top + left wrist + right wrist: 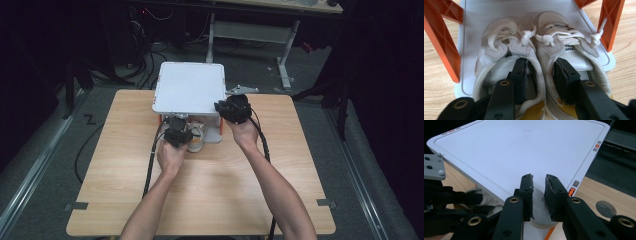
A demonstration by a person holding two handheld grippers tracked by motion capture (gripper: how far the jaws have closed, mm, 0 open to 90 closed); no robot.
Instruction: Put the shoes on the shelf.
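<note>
- Left gripper (541, 82): one jaw sits inside each of two white sneakers (539, 57), bracketing their adjoining inner walls; whether the jaws press them yet cannot be told.
- Sneakers: side by side on the lower white shelf (474, 15) of a small rack, between its orange supports (445, 47), toes pointing inward, heels at the open front.
- Right gripper (539, 195): jaws slightly apart, holding nothing, resting over the near corner of the rack's white top panel (524, 147).
- Wooden table (210, 190): otherwise bare.
- Progress, judged: the pair is being grasped at the shelf; lifting it out appears to remain.
</note>
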